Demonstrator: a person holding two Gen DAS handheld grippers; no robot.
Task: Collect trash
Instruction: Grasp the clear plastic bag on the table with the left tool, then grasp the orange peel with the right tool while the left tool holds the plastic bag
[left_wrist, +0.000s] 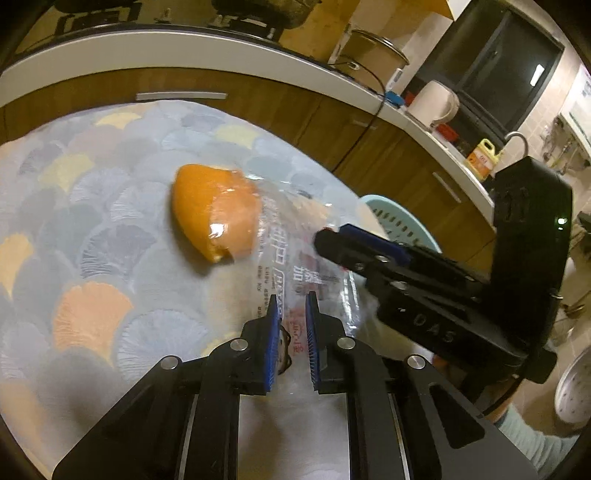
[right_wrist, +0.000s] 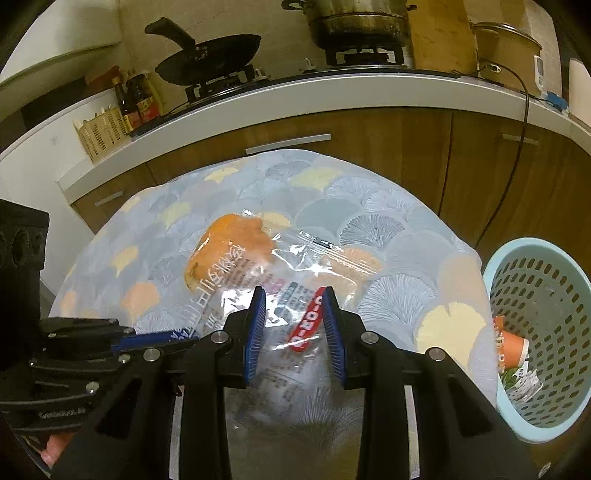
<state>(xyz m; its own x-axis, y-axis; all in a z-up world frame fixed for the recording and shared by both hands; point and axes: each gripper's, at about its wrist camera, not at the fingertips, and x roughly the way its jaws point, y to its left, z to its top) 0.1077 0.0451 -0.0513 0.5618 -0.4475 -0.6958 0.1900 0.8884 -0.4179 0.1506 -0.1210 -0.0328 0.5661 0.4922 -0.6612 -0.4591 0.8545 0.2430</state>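
A clear printed plastic bag (left_wrist: 295, 258) (right_wrist: 303, 266) lies crumpled on the fan-patterned tablecloth (left_wrist: 92, 221) (right_wrist: 369, 206). One end of it covers part of an orange peel (left_wrist: 207, 210) (right_wrist: 236, 236). My left gripper (left_wrist: 293, 299) stands with narrow jaws, pinching the near part of the bag; in the right wrist view it (right_wrist: 173, 334) enters from the left. My right gripper (right_wrist: 291, 295) has the bag with its red label between its pads, and the left wrist view shows its tips (left_wrist: 328, 234) closed on the bag's edge.
A pale blue perforated basket (right_wrist: 546, 424) (left_wrist: 391, 210) stands off the table's right edge, holding an orange cup (right_wrist: 513, 347) and paper scraps. Behind the table runs a wooden counter with a wok (right_wrist: 210, 62), a pot (right_wrist: 358, 22), a kettle (left_wrist: 436, 103) and a hanging cable (right_wrist: 517, 166).
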